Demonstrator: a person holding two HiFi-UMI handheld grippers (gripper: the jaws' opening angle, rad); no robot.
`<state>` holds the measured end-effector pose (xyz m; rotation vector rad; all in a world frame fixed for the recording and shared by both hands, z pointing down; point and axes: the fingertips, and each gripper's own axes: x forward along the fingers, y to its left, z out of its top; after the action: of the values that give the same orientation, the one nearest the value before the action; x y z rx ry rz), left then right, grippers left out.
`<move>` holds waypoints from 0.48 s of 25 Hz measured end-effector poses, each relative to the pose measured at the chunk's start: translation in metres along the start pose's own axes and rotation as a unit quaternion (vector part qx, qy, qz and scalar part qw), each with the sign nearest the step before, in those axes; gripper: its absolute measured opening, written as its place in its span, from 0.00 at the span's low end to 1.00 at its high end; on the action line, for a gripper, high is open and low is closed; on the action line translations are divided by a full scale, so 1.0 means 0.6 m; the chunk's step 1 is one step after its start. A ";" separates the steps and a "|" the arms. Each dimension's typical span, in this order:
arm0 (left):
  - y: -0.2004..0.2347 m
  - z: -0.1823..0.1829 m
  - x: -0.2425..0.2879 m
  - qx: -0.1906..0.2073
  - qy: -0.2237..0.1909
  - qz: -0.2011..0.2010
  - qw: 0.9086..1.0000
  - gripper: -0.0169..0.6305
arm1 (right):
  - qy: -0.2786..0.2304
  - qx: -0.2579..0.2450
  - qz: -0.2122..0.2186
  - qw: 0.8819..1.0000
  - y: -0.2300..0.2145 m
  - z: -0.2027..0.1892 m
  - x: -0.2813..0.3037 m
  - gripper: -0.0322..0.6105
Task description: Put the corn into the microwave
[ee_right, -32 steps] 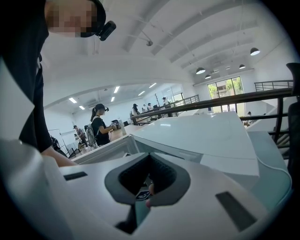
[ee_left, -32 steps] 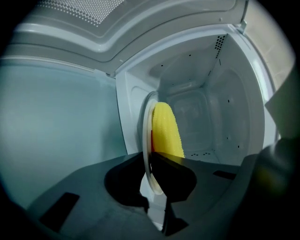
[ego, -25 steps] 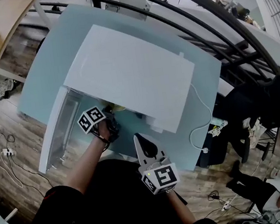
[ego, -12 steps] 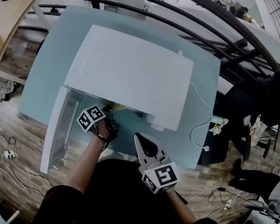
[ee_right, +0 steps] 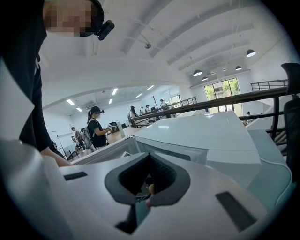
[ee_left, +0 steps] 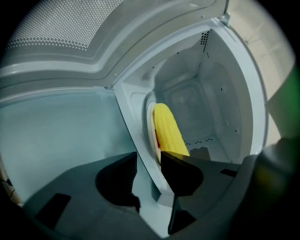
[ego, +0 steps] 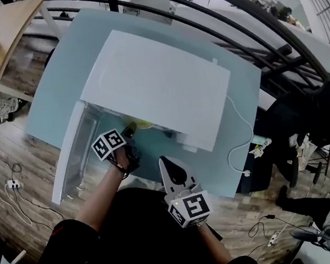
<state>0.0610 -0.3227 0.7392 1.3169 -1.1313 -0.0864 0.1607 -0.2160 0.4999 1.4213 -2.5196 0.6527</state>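
Hidden: corn [ee_left: 169,133] lower end behind L gripper [ee_left: 149,160] jaw.
L jaws: just opened wide, nothing held.
R gripper [ee_right: 149,200]: jaws together, empty.
Corn: inside microwave [ego: 158,86] on plate [ee_left: 150,123], w/ door [ego: 70,154] open.

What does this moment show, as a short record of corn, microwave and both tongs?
corn: lying inside the microwave, on its turntable
microwave: white, on a blue table, door swung open
left tongs: open, just been opening, at the doorway; pads clear of the corn
right tongs: shut, held back outside the microwave
task state: corn appears placed; door not yet closed
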 end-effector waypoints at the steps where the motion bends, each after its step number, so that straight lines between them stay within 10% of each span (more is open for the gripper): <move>1: 0.000 0.000 -0.004 0.005 0.001 0.000 1.000 0.27 | 0.000 0.001 0.000 1.000 0.002 0.000 0.001 0.06; 12: 0.000 -0.013 -0.056 0.072 0.014 0.005 0.997 0.05 | -0.011 0.003 0.000 1.000 0.036 -0.005 0.004 0.06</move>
<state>0.0495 -0.2963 0.7206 1.4354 -1.1370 0.0219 0.1406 -0.2070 0.4970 1.4395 -2.5359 0.6497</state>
